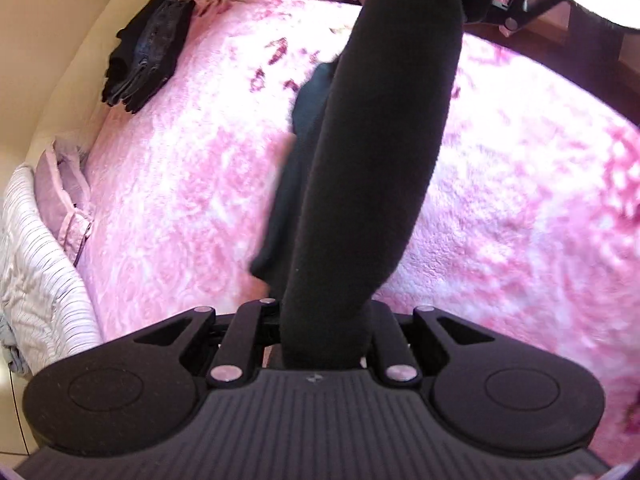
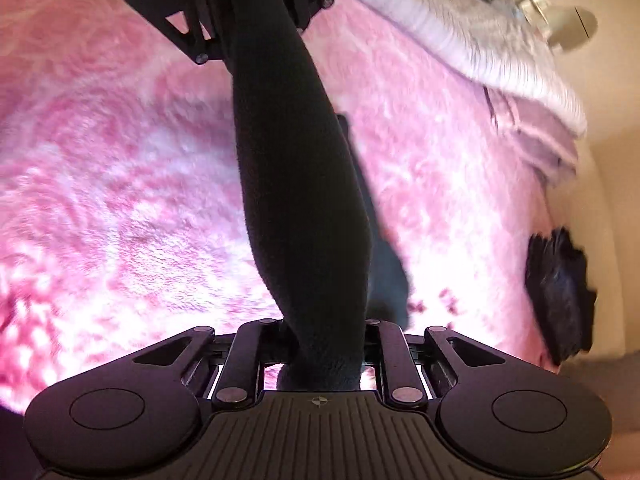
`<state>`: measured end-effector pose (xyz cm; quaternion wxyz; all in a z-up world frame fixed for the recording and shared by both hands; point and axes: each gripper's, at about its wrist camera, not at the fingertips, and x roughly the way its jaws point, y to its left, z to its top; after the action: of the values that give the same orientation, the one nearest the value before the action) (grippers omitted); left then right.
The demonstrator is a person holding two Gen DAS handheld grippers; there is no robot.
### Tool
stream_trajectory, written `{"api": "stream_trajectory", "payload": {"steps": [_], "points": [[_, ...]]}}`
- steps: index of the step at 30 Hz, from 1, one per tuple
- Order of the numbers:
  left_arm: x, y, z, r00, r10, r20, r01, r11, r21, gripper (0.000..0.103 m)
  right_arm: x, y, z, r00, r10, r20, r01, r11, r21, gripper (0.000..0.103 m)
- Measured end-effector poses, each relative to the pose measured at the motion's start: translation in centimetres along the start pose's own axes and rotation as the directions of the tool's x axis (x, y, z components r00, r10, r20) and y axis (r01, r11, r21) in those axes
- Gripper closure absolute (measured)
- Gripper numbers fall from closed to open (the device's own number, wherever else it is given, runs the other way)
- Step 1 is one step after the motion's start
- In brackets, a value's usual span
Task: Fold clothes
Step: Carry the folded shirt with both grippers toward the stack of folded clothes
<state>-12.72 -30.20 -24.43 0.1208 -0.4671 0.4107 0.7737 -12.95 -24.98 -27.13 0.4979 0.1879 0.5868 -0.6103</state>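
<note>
A black fleecy garment (image 1: 376, 152) stretches as a thick band between both grippers, held in the air above the pink blanket (image 1: 172, 208). My left gripper (image 1: 320, 344) is shut on one end of it, the fingertips buried in the cloth. The right gripper (image 1: 500, 0) grips the far end at the top of the left wrist view. In the right wrist view the same garment (image 2: 296, 184) runs from my right gripper (image 2: 320, 360) up to the left gripper (image 2: 248, 8). A darker fold (image 2: 384, 264) of it hangs below the band.
A pile of dark folded clothes (image 1: 148, 48) (image 2: 560, 292) lies at the blanket's edge by the cream wall. A striped white quilt (image 1: 36, 280) (image 2: 480, 40) and a lilac pillow (image 1: 64, 188) (image 2: 548, 148) sit along another side of the bed.
</note>
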Motion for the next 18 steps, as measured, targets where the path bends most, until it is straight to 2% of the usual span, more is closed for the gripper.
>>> {"api": "stream_trajectory", "payload": {"steps": [11, 18], "points": [[-10.1, 2.5, 1.3, 0.999, 0.036, -0.018, -0.037, 0.999, -0.036, 0.092, -11.0, -3.8, 2.7, 0.997, 0.049, 0.059, -0.046, 0.998, -0.048, 0.087], [-14.7, 3.1, 1.2, 0.996, 0.082, -0.02, -0.084, 0.993, -0.084, 0.092, -15.6, -4.8, 4.1, 0.995, 0.029, 0.096, -0.02, 0.995, -0.099, 0.087]]}}
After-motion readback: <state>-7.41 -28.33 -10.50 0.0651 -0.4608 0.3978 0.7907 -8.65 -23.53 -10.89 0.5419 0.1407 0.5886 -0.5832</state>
